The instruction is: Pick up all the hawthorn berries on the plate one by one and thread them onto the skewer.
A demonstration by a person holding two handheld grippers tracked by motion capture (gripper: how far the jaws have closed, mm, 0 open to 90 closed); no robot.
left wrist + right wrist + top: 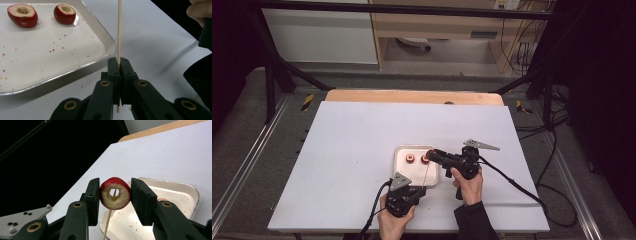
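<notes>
Here right gripper clamps cored red fruit, seemingly threaded on skewer pinched upright by left gripper.

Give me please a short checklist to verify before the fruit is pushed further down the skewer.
1. Left gripper shut on the wooden skewer: ok.
2. Right gripper shut on the cored red fruit: ok.
3. Skewer passes inside the fruit's hole, seen in the right gripper view: ok.
4. Skewer upright, not leaning: ok in the left gripper view.
5. Tray below with two more fruit pieces waiting: ok.
6. Skewer tip already through the far side: cannot tell.
</notes>
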